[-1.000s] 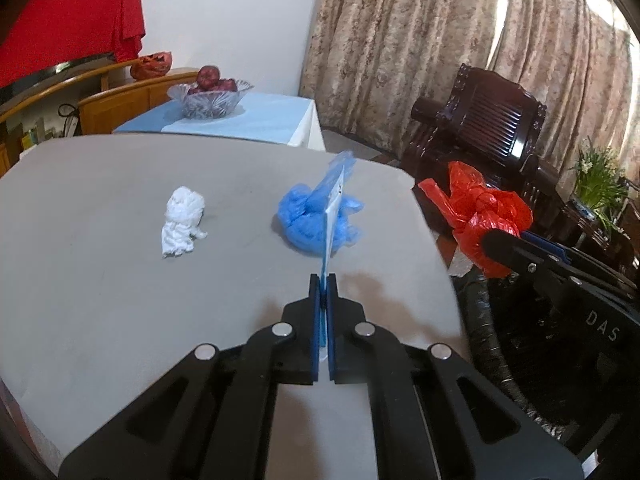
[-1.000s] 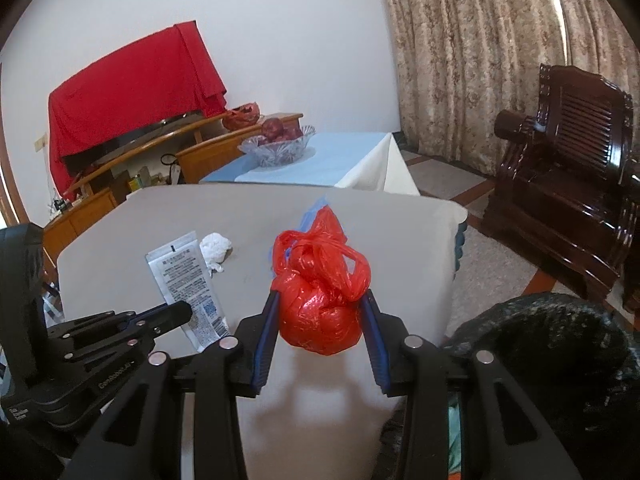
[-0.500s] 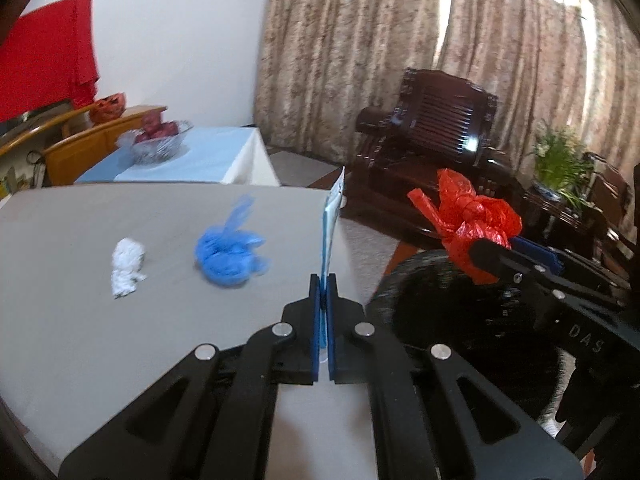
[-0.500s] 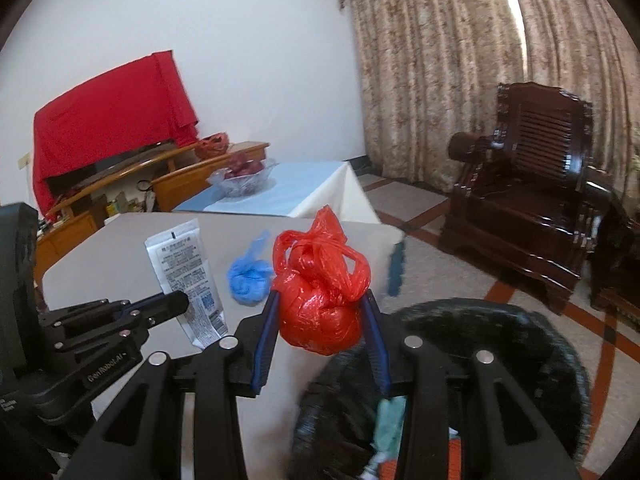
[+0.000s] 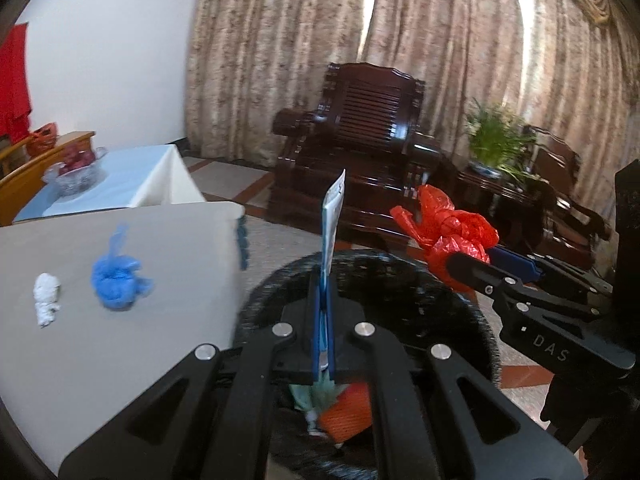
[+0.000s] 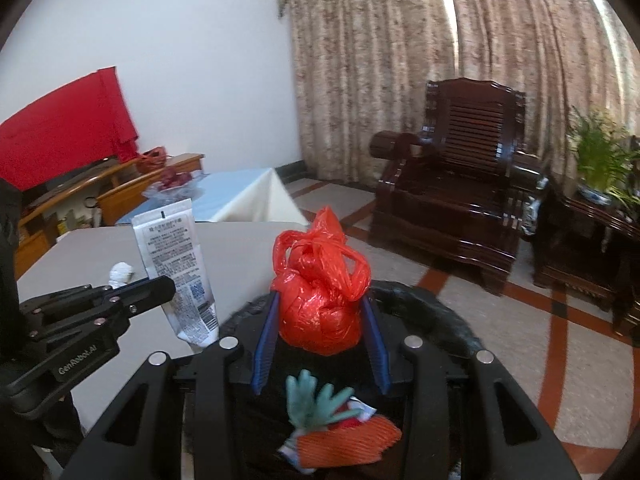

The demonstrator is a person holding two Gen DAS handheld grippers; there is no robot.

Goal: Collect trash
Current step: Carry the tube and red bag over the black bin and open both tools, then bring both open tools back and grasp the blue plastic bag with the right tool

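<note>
Over the black bin — left tool pinches a flat tube, right tool clamps a red bag.

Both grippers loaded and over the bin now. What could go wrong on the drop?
1. The right gripper holds the red bag near the bin's table-side rim; it may catch the rim or roll out.
2. The flat tube in the left gripper sits right beside the red bag, so the grippers may collide on release.
3. The blue bag and white tissue on the table could get forgotten.
</note>
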